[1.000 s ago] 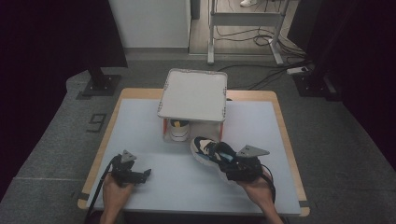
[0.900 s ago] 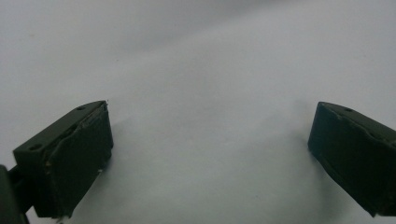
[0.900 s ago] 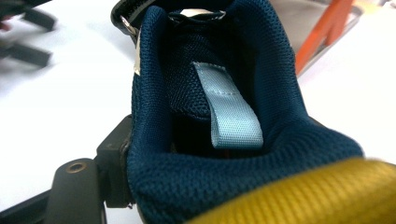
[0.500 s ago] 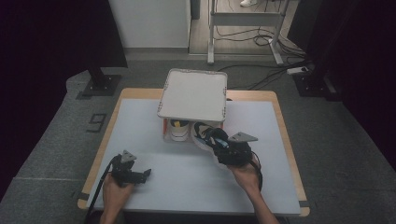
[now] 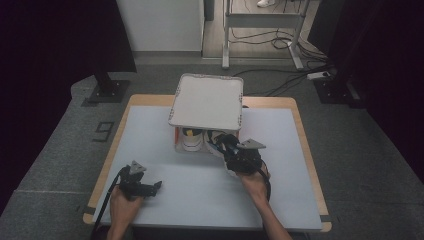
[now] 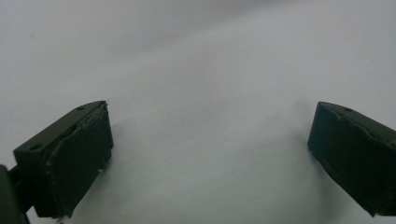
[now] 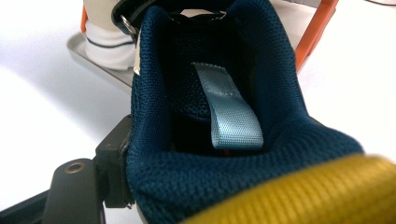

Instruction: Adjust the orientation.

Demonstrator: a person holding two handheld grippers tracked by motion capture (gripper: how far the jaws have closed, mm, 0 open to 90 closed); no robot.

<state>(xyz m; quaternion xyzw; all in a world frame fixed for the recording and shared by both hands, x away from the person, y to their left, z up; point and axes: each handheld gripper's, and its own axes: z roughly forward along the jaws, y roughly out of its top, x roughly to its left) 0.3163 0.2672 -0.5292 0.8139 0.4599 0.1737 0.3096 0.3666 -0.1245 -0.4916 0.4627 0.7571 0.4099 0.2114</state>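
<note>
While my left gripper (image 5: 156, 186) idles wide open at seven o'clock, my right gripper (image 5: 220, 143) clamps the blue shoe (image 7: 219, 107) under the rack (image 5: 206, 102).

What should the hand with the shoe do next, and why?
Probably slide the shoe a little farther under the rack's top shelf, beside the white shoe already there. The right gripper is shut on the blue shoe's heel, with its toe already at the rack's low tray. The left gripper rests open on the table.
</note>
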